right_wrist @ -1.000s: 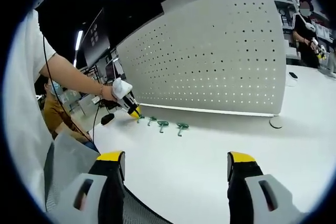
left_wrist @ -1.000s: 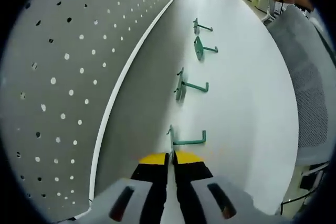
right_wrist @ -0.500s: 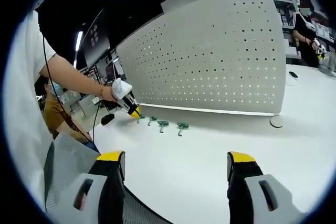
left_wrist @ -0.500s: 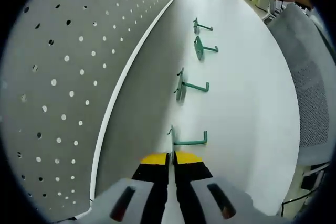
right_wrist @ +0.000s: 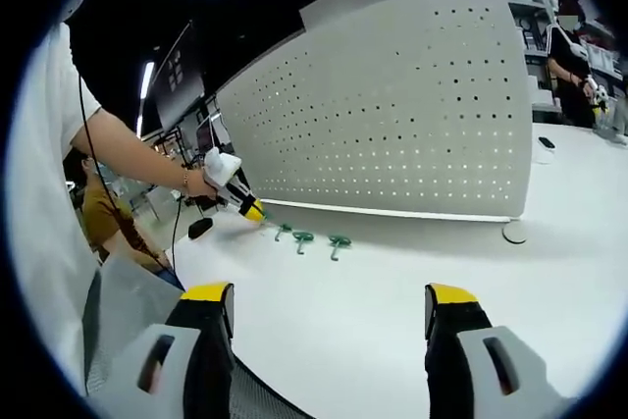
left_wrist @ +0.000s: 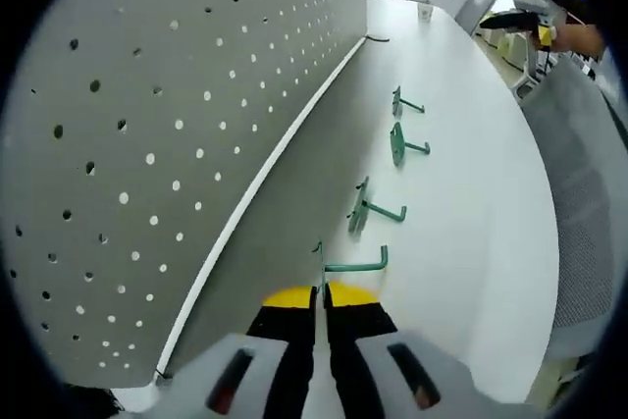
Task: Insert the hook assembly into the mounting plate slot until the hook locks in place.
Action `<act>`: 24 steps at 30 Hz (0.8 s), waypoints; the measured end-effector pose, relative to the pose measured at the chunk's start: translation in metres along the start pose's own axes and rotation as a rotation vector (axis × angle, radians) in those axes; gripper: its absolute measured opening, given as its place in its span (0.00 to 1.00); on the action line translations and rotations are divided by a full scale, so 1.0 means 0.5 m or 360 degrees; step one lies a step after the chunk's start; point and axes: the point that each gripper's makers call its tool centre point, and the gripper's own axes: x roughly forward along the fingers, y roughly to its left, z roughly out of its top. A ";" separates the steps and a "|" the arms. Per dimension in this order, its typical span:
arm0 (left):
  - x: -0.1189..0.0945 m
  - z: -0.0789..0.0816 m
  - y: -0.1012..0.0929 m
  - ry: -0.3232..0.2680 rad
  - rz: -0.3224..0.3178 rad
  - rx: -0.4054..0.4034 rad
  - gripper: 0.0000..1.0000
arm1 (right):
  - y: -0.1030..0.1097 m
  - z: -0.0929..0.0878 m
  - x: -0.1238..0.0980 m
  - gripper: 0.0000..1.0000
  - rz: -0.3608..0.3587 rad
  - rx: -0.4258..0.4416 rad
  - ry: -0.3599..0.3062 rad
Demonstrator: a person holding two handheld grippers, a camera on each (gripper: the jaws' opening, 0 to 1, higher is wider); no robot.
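Looking along the left gripper [left_wrist: 320, 293], the left gripper view showed its yellow-tipped jaws clenched on the nearest green hook [left_wrist: 345, 264], whose flat end met the jaw tips while its stem ran off to the right and ended in an upturned tip. Whether that hook touched the white table [left_wrist: 471, 203] could not be told. Three more green hooks [left_wrist: 374, 211] lay in a row farther along the table, each apart from the next. The grey pegboard panel [left_wrist: 177, 125] stood upright on the left side of the view, its base meeting the table along a pale strip, with the row of hooks near that base. A grey mesh chair back [left_wrist: 589, 223] stood at the right edge.

In the right gripper view, the right gripper [right_wrist: 329, 326] hung above the table [right_wrist: 392, 311] with its jaws released and wide apart, nothing between them. Across the table, a person's hand [right_wrist: 201, 183] held the left gripper [right_wrist: 253, 211] with its yellow tip down near the pegboard panel [right_wrist: 392, 115], at the left end of the row of hooks [right_wrist: 314, 238]. The held hook was too small to make out there. Another person [right_wrist: 569, 56] stood far off at the right.
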 end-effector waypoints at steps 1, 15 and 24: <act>-0.001 0.001 0.002 0.0001 0.0015 0.0008 0.03 | 0.001 0.001 0.000 0.77 0.0003 -0.0005 -0.0004; -0.050 0.094 -0.010 -0.0277 0.0133 -0.0052 0.03 | 0.011 0.010 0.003 0.77 0.0023 -0.0022 -0.0024; -0.079 0.135 -0.022 -0.0424 0.0199 -0.0054 0.03 | 0.010 0.029 -0.002 0.77 0.0018 -0.0034 -0.0063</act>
